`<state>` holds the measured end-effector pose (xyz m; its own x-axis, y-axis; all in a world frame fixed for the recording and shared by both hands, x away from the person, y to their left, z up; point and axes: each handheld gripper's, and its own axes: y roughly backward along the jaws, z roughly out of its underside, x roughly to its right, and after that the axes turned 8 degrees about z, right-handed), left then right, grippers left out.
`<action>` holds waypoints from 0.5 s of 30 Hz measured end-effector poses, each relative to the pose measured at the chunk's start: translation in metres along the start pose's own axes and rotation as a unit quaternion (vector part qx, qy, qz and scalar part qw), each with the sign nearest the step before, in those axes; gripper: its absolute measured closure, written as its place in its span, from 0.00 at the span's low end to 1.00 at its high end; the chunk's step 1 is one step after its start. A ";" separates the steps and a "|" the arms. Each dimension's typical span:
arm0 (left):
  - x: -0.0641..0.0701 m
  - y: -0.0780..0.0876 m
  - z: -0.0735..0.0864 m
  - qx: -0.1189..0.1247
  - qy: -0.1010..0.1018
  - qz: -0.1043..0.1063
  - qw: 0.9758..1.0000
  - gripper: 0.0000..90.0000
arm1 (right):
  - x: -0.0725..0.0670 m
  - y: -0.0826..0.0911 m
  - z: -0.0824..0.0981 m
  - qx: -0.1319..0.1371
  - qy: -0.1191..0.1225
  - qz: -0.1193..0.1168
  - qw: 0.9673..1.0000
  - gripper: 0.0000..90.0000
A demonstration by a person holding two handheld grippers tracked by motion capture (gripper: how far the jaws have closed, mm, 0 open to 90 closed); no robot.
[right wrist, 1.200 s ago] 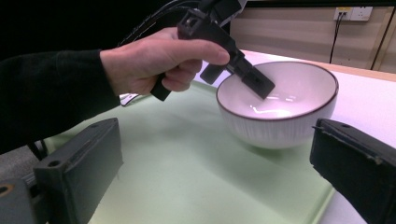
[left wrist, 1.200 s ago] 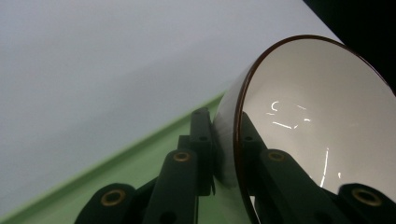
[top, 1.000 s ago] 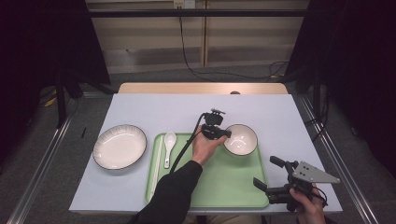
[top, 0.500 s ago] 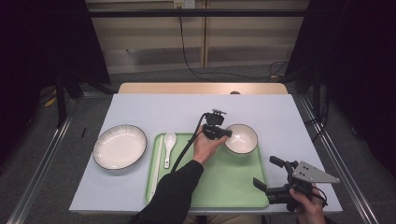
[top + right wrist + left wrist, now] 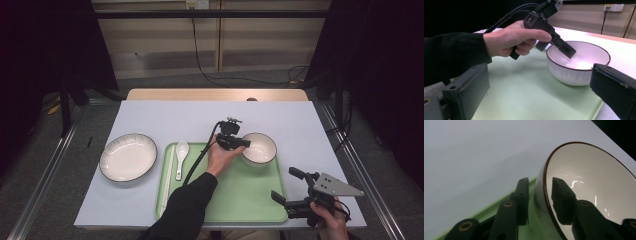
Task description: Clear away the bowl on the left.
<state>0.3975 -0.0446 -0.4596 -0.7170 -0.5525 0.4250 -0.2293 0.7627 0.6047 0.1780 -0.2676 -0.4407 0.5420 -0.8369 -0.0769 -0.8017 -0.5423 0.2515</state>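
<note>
The left tool (image 5: 239, 144) straddles the near-left rim of the white bowl (image 5: 260, 148) at the green tray's (image 5: 240, 195) far right corner, its jaws just opening to release it; the right tool (image 5: 295, 192) waits wide open at the counter's near right.

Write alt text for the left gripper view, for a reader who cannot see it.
The left gripper straddles the rim of a white, dark-rimmed bowl, one jaw inside and one outside; its jaws have just been opening and no longer pinch it. The bowl sits on a green tray on the pale table.
</note>
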 end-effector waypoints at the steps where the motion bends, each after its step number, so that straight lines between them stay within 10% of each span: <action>1: 0.000 0.001 0.000 0.005 -0.004 -0.001 1.000 0.71 | 0.000 0.000 0.000 0.000 0.001 0.000 1.000 0.02; 15: -0.008 0.041 0.003 0.049 -0.044 -0.024 0.998 0.25 | 0.000 0.000 0.000 0.000 0.003 0.002 1.000 0.02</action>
<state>0.3919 -0.0081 -0.4404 -0.7574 -0.5605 0.3348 -0.3246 0.7682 0.5517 0.1778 -0.2674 -0.4406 0.5399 -0.8387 -0.0706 -0.8039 -0.5387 0.2522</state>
